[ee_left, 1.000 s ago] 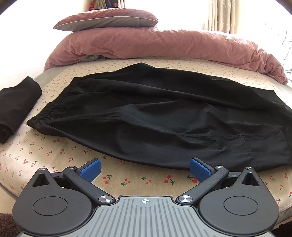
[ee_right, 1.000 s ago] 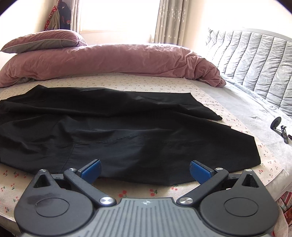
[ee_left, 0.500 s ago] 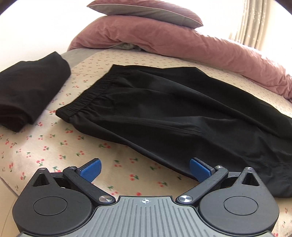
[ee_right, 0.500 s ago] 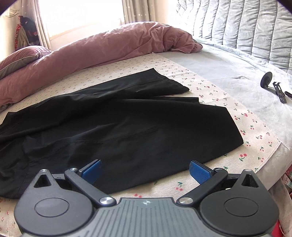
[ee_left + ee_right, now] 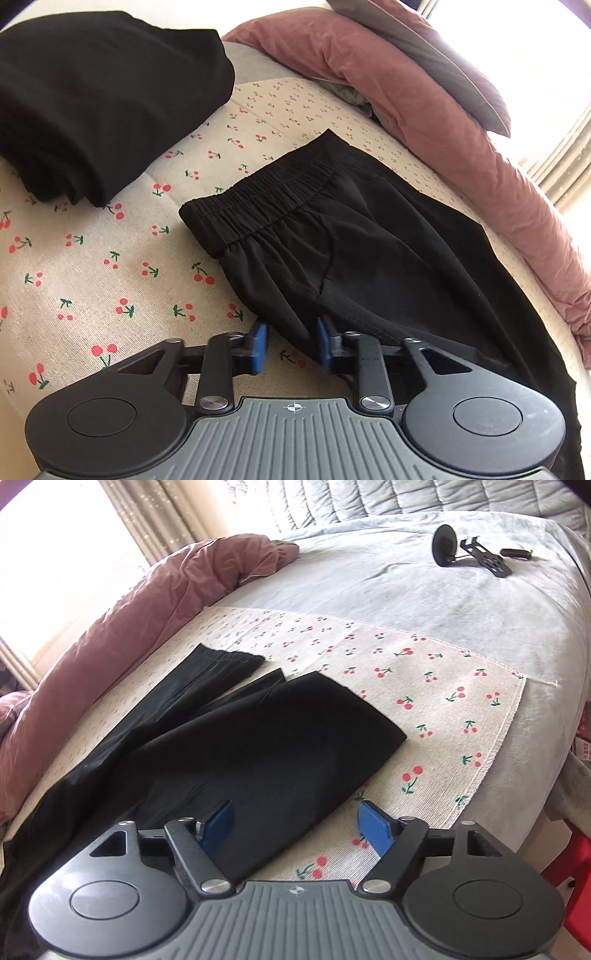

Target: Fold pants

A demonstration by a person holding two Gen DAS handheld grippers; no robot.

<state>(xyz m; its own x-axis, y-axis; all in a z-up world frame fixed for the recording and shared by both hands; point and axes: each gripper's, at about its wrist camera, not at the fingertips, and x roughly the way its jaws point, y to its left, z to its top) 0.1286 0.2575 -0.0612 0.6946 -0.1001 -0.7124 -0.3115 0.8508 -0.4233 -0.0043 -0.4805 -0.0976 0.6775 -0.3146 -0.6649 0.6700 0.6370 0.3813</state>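
Black pants (image 5: 369, 258) lie flat on a cherry-print sheet (image 5: 92, 266). In the left wrist view the elastic waistband (image 5: 266, 199) is ahead. My left gripper (image 5: 290, 343) is low at the pants' near side edge below the waistband, its jaws partly closed with the fabric edge between the blue pads, a gap still showing. In the right wrist view the leg ends (image 5: 295, 731) lie ahead. My right gripper (image 5: 295, 825) is open, straddling the near edge of the front leg close to its hem.
A folded black garment (image 5: 96, 99) lies left of the waistband. A pink duvet (image 5: 424, 92) and pillow run along the far side. A grey sheet (image 5: 406, 576) carries a small black stand (image 5: 469, 552). The bed edge is near on the right.
Both grippers have moved down and in to the pants' near edge. The left has swung toward the waistband and its jaws have narrowed. The right has swung toward the leg ends.
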